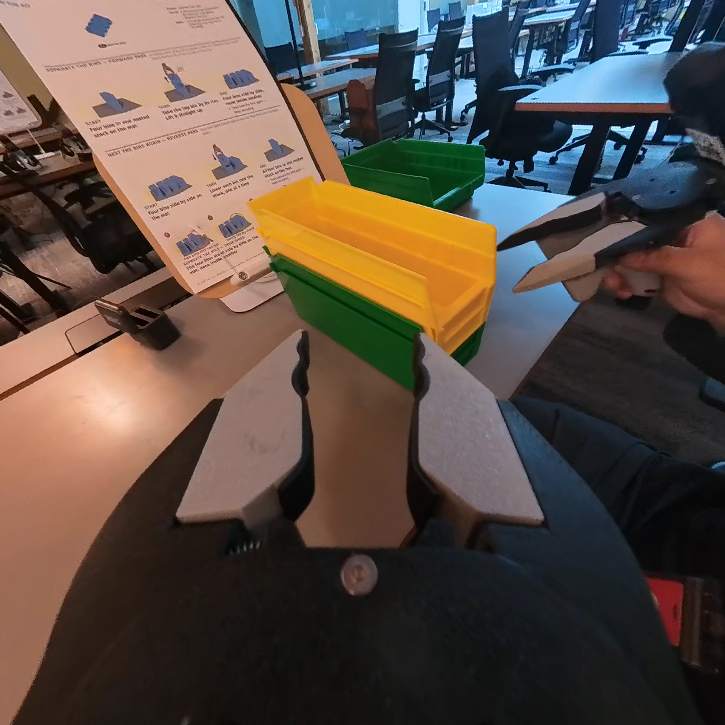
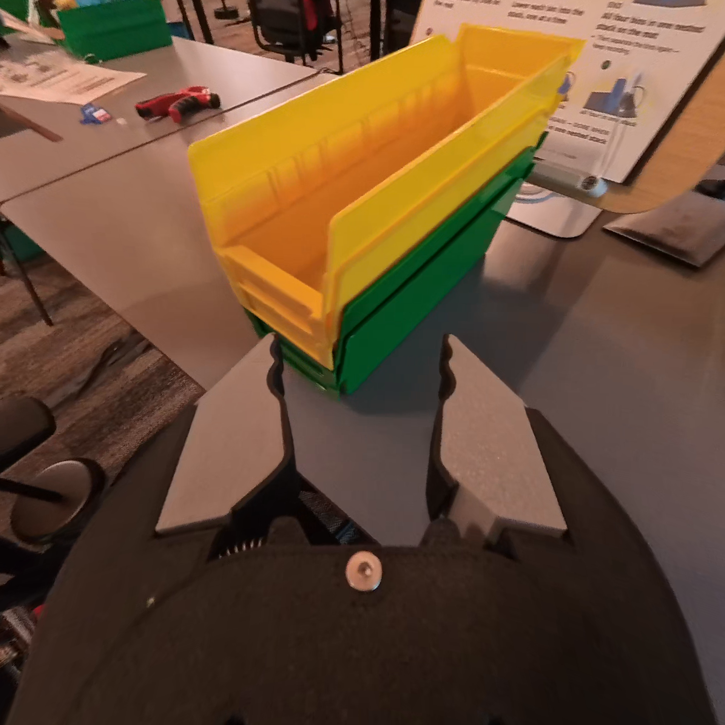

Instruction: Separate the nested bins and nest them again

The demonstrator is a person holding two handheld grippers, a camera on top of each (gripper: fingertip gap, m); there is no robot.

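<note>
Left wrist view: left gripper (image 1: 361, 349) empty, fingers apart, low over the table (image 1: 117, 412), just short of the bin stack (image 1: 376, 270). Stack: yellow bins nested in green ones, beside an instruction board (image 1: 157, 129). Right gripper (image 2: 361, 353) also spread, empty, at the stack's near end.

The left wrist view looks toward 1 o'clock at the stack of bins (image 1: 384, 282), close by. The right wrist view faces its short end (image 2: 353, 219), closer.
</note>
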